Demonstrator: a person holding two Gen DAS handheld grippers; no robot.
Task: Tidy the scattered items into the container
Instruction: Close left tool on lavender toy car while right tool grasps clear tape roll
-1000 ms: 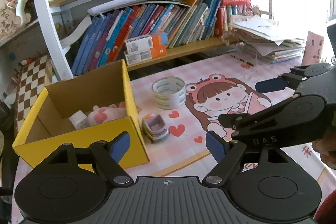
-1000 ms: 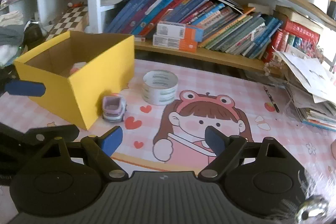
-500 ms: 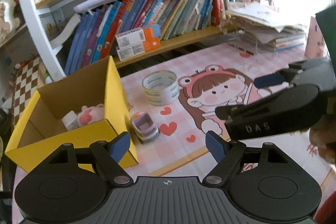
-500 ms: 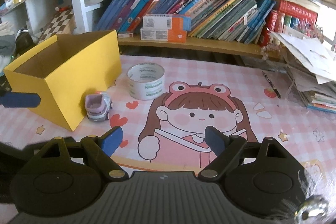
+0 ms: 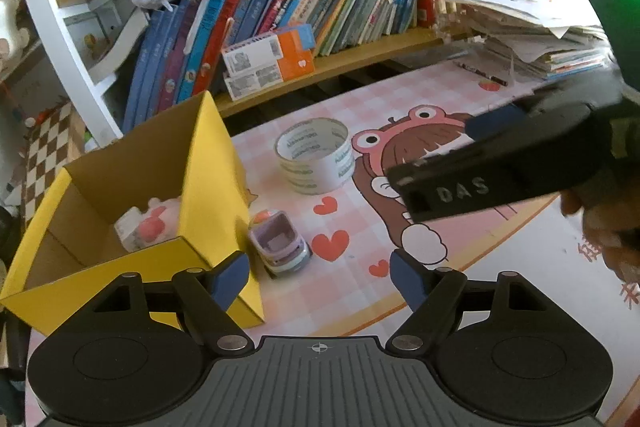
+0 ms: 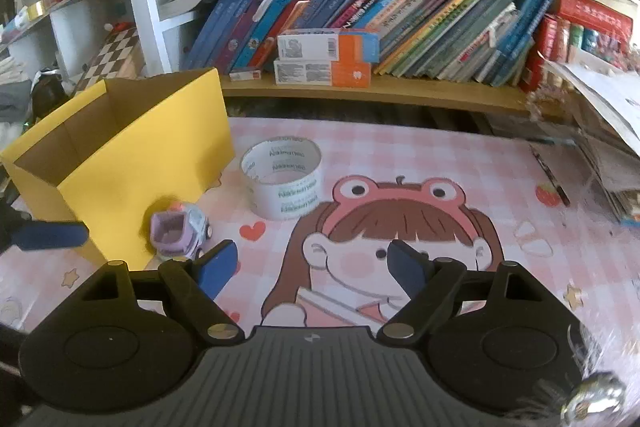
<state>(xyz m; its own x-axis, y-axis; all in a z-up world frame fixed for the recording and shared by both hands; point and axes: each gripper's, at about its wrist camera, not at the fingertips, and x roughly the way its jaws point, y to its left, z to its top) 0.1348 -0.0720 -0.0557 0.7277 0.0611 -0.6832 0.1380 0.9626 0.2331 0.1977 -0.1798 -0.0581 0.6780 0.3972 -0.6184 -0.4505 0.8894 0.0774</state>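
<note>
A yellow cardboard box (image 5: 216, 187) stands open on the left of the pink mat, with a pink-and-white plush toy (image 5: 156, 223) and a small white item inside. A lilac toy car (image 5: 280, 243) lies right against the box's near corner. A roll of clear tape (image 5: 316, 155) sits a little behind the car. My left gripper (image 5: 316, 267) is open and empty, just short of the car. My right gripper (image 6: 312, 259) hovers over the mat's cartoon girl; its jaws are closing slightly with nothing between them. The car (image 6: 180, 231) lies ahead of its left fingertip, the tape (image 6: 284, 179) farther off.
A low shelf of leaning books (image 6: 400, 15) with two orange-and-white cartons (image 6: 324, 59) runs along the back. A loose pile of papers and booklets (image 5: 532, 27) fills the right edge. A chessboard (image 5: 44, 151) stands behind the box.
Both grippers have come forward and lower over the mat; the car and tape look larger. In the left wrist view the right gripper has slid further across, over the cartoon girl.
</note>
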